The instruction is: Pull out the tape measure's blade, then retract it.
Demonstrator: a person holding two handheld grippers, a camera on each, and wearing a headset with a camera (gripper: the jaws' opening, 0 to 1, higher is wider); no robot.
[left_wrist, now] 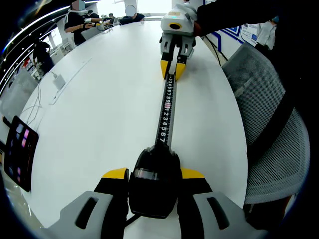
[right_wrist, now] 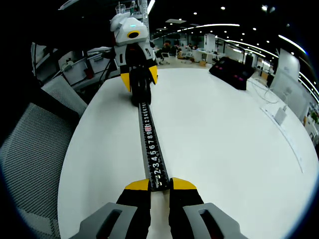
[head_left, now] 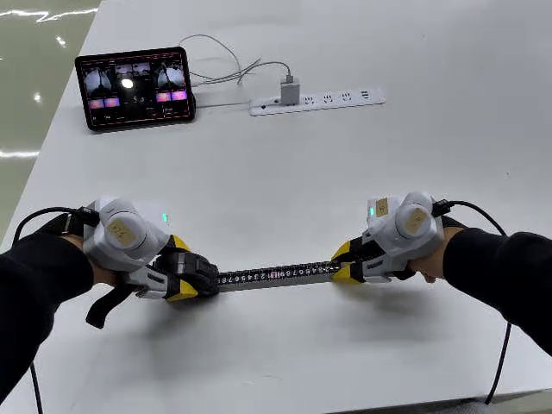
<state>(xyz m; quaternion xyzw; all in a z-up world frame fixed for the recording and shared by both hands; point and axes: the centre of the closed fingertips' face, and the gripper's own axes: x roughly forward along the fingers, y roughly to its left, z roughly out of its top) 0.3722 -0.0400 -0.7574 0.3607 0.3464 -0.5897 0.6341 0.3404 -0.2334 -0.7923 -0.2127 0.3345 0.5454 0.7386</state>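
Black case (left_wrist: pixel 152 191) left claw (left_wrist: pixel 153 173), blade (right_wrist: pixel 149 142) right (right_wrist: pixel 160 184).

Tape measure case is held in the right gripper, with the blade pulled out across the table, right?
No: the tape measure case is held in the left gripper, as the left gripper view shows. The blade is pulled out across the table, its tip in the right gripper.

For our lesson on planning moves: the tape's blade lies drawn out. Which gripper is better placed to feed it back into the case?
The right gripper, probably: its jaws are shut on the free end of the blade, so it can ease it toward the case, which the left gripper holds clamped.
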